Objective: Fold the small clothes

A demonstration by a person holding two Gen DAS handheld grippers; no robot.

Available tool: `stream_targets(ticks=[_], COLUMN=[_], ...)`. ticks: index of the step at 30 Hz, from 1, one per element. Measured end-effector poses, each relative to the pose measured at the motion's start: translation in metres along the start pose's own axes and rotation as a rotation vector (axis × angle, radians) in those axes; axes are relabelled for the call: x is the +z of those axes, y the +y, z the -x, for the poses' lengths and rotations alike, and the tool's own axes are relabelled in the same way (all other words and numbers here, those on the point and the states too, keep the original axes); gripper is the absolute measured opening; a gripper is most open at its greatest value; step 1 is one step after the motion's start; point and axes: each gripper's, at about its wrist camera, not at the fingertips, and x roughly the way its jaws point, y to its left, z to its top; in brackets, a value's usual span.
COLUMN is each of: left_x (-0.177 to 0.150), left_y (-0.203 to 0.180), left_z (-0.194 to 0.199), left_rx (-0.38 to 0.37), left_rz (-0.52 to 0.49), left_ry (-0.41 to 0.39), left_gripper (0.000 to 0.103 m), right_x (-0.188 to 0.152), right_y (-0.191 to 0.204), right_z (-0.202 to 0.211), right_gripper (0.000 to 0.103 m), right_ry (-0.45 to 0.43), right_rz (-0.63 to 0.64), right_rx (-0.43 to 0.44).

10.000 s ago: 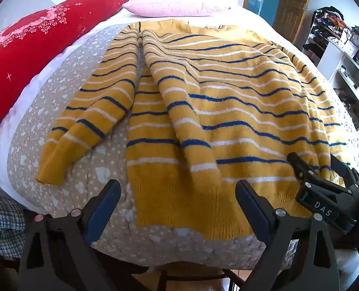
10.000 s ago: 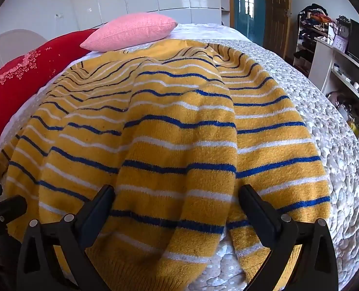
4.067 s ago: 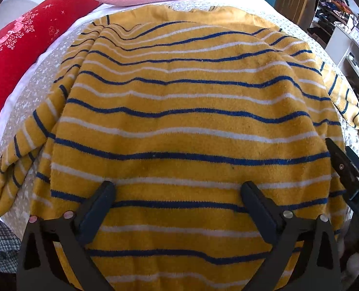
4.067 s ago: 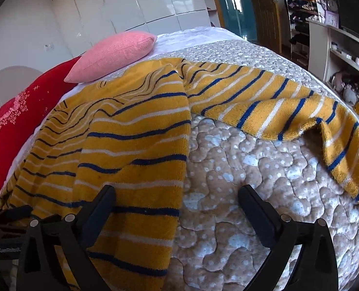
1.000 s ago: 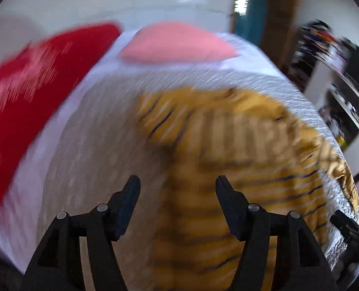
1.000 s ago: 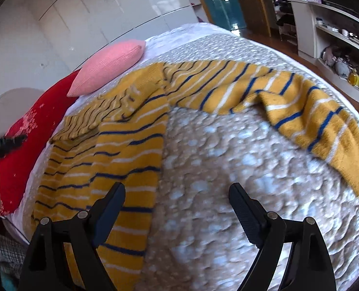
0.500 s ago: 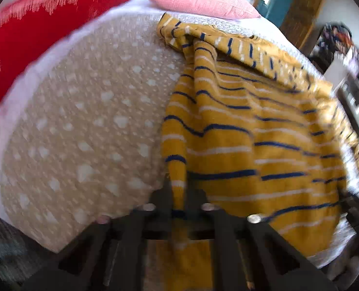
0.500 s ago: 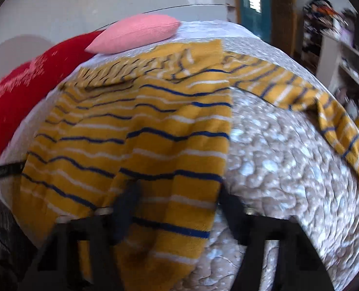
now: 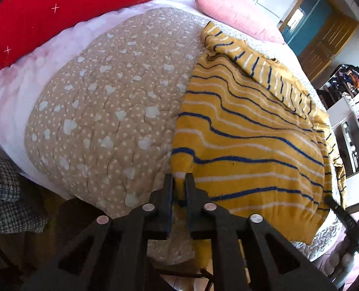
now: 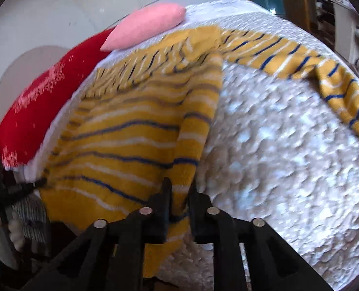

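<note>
A yellow sweater (image 9: 252, 140) with blue and white stripes lies on the bed, its body folded narrow. My left gripper (image 9: 179, 178) pinches the sweater's near left hem corner, knit squeezed between the pads; its jaws are opening slightly. In the right wrist view my right gripper (image 10: 179, 184) is shut on the near right hem edge of the sweater (image 10: 135, 140). One sleeve (image 10: 300, 58) trails out to the right across the quilt. The right gripper's tip (image 9: 344, 215) shows at the lower right of the left wrist view. The right wrist view is blurred.
The sweater rests on a beige quilt (image 9: 106, 121) with white spots. A red pillow (image 9: 58, 12) and a pink pillow (image 9: 237, 17) lie at the bed's head. Checked cloth (image 9: 2, 194) hangs at the lower left. White shelves (image 9: 354, 131) stand to the right.
Both grippers were open a second ago and have closed on the sweater's near hem. The left one swung down to the hem's left corner.
</note>
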Motion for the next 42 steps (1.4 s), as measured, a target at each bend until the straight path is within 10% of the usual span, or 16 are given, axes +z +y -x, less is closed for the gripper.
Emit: stream_targets(ticks=[11,16,17,18,19,24,30,42], left_x=[0.001,0.002,0.002,0.002,0.003,0.004,0.001,-0.004], left_y=[-0.001,0.001,0.001,0.002,0.003,0.002,-0.007,-0.034], left_z=[0.041,0.052,0.052,0.052,0.053,0.047,0.034,0.032], left_rx=[0.056,0.053,0.053,0.057,0.06,0.063,0.06,0.006], left_rz=[-0.005,0.007,0.01,0.012,0.014,0.002,-0.021,-0.048], left_ry=[-0.144,-0.176,-0.177,-0.176,-0.178,-0.183,-0.147,-0.126], left_gripper=[0.031,0.037,0.037,0.037,0.037,0.037,0.038,0.047], right_x=[0.114,0.165,0.169,0.171,0.174,0.189,0.183,0.096], right_y=[0.016,0.01,0.008,0.008,0.011,0.018,-0.034,-0.164], right_z=[-0.014,-0.088,-0.101,-0.114,-0.119,-0.092,-0.1,0.082], right_gripper=[0.062,0.072,0.067,0.03,0.02,0.018,0.032,0.068], right_ry=[-0.236,-0.099,-0.047,0.008,0.031,-0.057,-0.007,-0.199], right_rz=[0.151,0.237,0.252,0.272,0.291,0.292,0.126,-0.16], right_rx=[-0.213,-0.354,-0.35,-0.332,-0.33,-0.297,-0.362,-0.446])
